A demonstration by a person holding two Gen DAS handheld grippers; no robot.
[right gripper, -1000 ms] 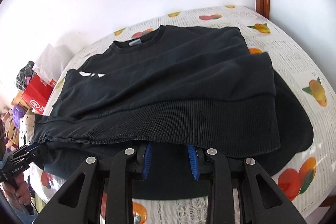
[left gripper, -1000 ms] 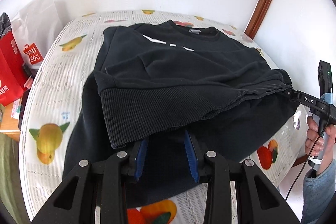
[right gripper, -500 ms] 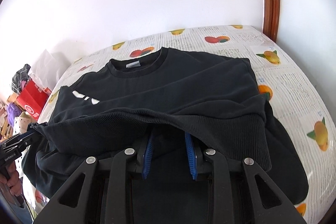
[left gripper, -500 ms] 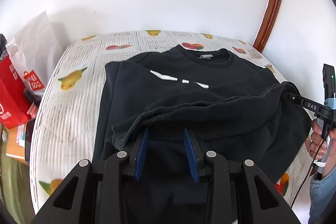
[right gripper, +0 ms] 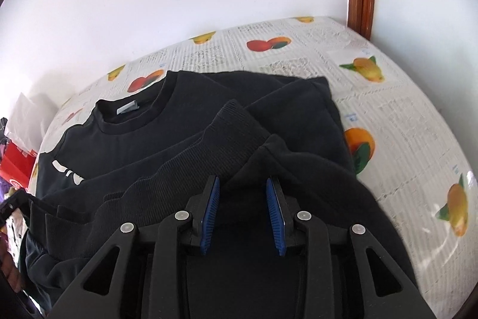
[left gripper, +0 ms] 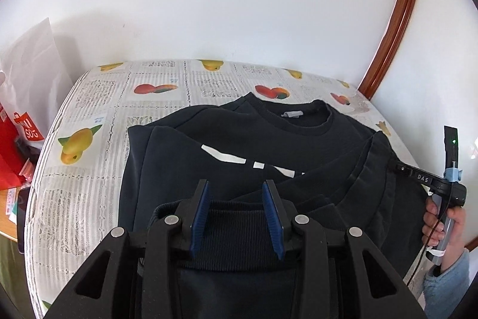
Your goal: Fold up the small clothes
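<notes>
A black sweatshirt (left gripper: pixel 269 145) is lying on the fruit-print counter (left gripper: pixel 89 157) against a white wall (left gripper: pixel 224 5); left tongs (left gripper: pixel 236 214) and right tongs (right gripper: pixel 242 213) are gaping.

- Left gripper (left gripper: pixel 236 207): pointing forward, jaws standing apart, blue pads (left gripper: pixel 199 217) facing each other.
- Right gripper (right gripper: pixel 242 207): jaws likewise standing apart; a bare hand (left gripper: pixel 445 224) with a grey-blue cuff is gripping its handle.

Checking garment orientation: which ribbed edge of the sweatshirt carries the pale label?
The collar, at the far end; the ribbed hem lying nearer the camera shows no label.
</notes>
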